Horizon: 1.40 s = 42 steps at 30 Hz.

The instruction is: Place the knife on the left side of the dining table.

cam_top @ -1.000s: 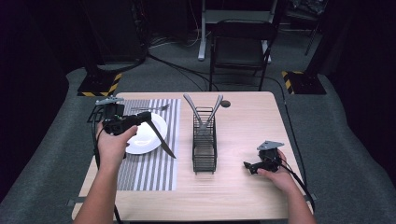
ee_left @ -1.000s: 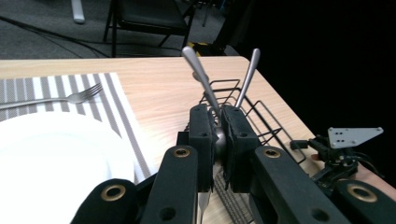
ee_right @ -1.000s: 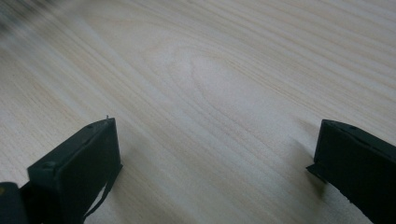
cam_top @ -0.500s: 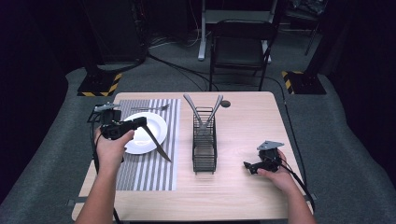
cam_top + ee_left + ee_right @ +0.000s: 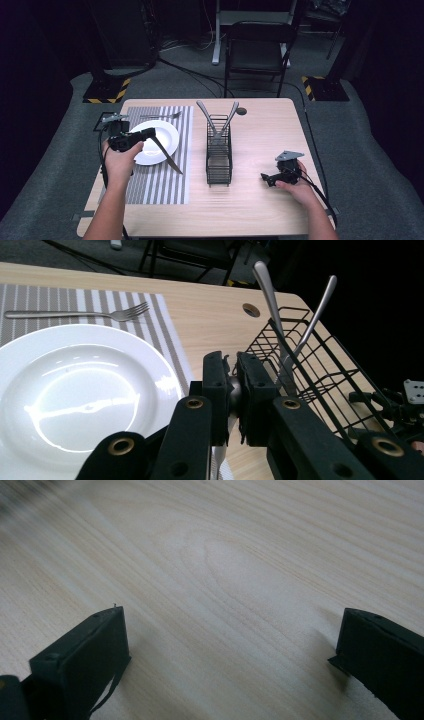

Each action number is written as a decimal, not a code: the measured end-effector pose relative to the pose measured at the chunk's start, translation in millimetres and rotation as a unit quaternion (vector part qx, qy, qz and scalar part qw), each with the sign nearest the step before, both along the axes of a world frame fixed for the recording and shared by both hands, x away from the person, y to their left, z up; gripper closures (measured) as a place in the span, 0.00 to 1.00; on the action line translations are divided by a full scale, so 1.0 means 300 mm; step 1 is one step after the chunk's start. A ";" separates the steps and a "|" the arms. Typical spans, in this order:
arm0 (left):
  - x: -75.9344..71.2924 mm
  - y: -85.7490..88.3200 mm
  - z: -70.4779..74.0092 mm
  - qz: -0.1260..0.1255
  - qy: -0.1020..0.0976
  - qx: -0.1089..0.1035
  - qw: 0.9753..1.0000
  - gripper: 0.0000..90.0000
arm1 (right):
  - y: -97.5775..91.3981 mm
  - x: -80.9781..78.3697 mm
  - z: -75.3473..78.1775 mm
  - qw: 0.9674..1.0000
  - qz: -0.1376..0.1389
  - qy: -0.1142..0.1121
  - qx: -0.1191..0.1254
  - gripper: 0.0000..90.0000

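Note:
My left gripper (image 5: 148, 133) is shut on the handle of a table knife (image 5: 168, 158), whose blade slants down and to the right over the white plate's (image 5: 162, 131) right rim and the striped placemat (image 5: 155, 185). In the left gripper view the steel handle (image 5: 233, 391) is pinched between the pads, with the plate (image 5: 85, 390) to the left. A fork (image 5: 161, 116) lies on the mat beyond the plate. My right gripper (image 5: 268, 178) rests on the bare table at the right, open, its fingers (image 5: 95, 650) wide apart over plain wood.
A black wire rack (image 5: 219, 156) stands at mid-table with two steel utensils (image 5: 206, 114) leaning out of its far end; it sits just right of the knife tip. A cable hole (image 5: 241, 111) lies behind it. A black chair (image 5: 255, 45) stands beyond the table.
My left hand has sunk a little with the knife, bringing the blade tip nearer the placemat. The right hand and gripper have stayed where they were.

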<state>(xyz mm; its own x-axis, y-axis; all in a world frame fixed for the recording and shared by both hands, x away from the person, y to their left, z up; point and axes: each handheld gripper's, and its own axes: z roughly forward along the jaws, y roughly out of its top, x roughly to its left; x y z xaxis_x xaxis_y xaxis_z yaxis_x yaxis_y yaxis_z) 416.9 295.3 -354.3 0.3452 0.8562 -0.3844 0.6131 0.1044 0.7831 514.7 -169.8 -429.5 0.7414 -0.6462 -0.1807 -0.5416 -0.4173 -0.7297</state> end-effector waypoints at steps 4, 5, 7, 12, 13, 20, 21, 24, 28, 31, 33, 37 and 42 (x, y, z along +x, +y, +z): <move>-0.017 0.033 -0.019 0.022 0.001 0.001 1.000 0.92 | 0.001 0.000 0.000 1.000 0.002 -0.001 -0.002 0.00; -0.020 0.039 -0.023 0.025 0.001 0.001 1.000 0.92 | 0.001 0.000 0.000 1.000 0.001 0.000 -0.002 0.00; -0.027 0.053 -0.033 0.035 -0.001 0.005 0.999 0.91 | 0.000 0.000 0.000 1.000 0.000 0.000 0.000 0.00; -0.044 0.094 -0.063 0.059 0.002 -0.002 0.998 0.90 | 0.001 0.000 0.000 1.000 0.000 0.000 -0.001 0.00; -0.046 0.098 -0.068 0.064 0.002 -0.005 0.998 0.90 | 0.001 0.000 0.000 1.000 0.000 0.000 -0.002 0.00; -0.062 0.140 -0.109 0.090 0.003 -0.012 0.996 0.88 | 0.002 0.000 0.000 1.000 0.001 0.000 -0.002 0.00; -0.065 0.144 -0.112 0.093 0.008 -0.014 0.996 0.88 | 0.002 0.000 0.000 1.000 0.001 0.000 -0.002 0.00; -0.070 0.159 -0.125 0.097 0.008 -0.016 0.995 0.88 | 0.002 0.000 0.000 1.000 0.001 0.000 -0.002 0.00; -0.076 0.180 -0.147 0.109 0.013 -0.022 0.994 0.87 | 0.002 0.000 0.000 1.000 0.001 0.000 -0.002 0.00; -0.083 0.195 -0.163 0.115 0.016 -0.025 0.993 0.86 | 0.002 0.000 0.000 1.000 0.001 0.000 -0.002 0.00; -0.088 0.204 -0.175 0.121 0.017 -0.030 0.992 0.86 | 0.002 0.000 0.000 1.000 0.001 0.000 -0.002 0.00; -0.097 0.230 -0.199 0.128 0.026 -0.035 0.991 0.86 | 0.002 0.000 0.000 1.000 0.001 0.000 -0.002 0.00; -0.104 0.257 -0.236 0.141 0.032 -0.045 0.989 0.85 | 0.002 0.000 0.000 1.000 0.000 0.000 -0.002 0.00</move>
<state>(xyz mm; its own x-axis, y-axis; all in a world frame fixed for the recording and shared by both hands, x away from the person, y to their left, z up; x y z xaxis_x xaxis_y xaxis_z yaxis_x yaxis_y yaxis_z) 385.7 372.4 -425.1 0.0707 0.8762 -0.4767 0.5981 0.3452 0.7233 514.6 -169.4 -429.5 0.7417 -0.6469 -0.1773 -0.5411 -0.4208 -0.7281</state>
